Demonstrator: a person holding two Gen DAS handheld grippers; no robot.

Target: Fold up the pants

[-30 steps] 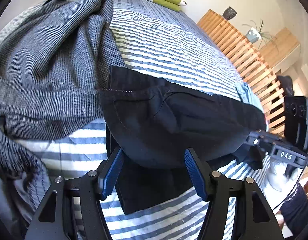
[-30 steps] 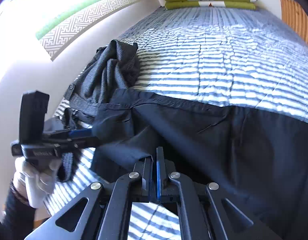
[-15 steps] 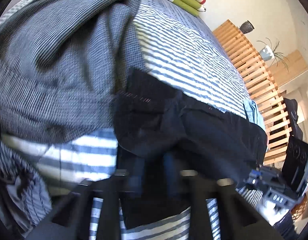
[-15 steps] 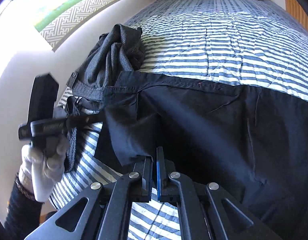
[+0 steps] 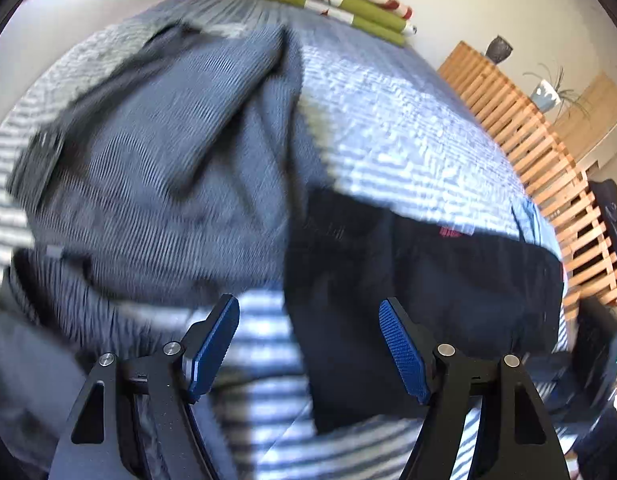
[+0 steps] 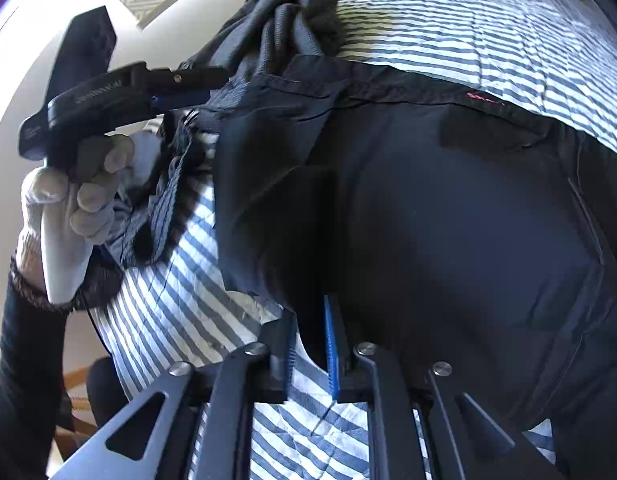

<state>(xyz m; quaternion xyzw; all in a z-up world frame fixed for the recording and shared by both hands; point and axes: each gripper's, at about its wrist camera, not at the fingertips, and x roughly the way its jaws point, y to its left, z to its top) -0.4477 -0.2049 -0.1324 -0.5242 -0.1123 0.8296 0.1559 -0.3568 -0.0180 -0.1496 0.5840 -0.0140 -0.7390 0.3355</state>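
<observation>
On the striped bedspread, from the fingers outward:
Left gripper: jaws just swung apart and stand wide, nothing pinched; the black pants edge lies below the gap.
Right gripper: jaws just eased apart a crack, pants hem hanging in the slit; can't tell if the pads still bite.
Black pants: spread flat, waistband toward the pillows.
Grey pants: bunched just left of the black pair, touching.
Left view only: folded green bedding, wooden slats.
Right view only: gloved hand holding the left gripper.
</observation>
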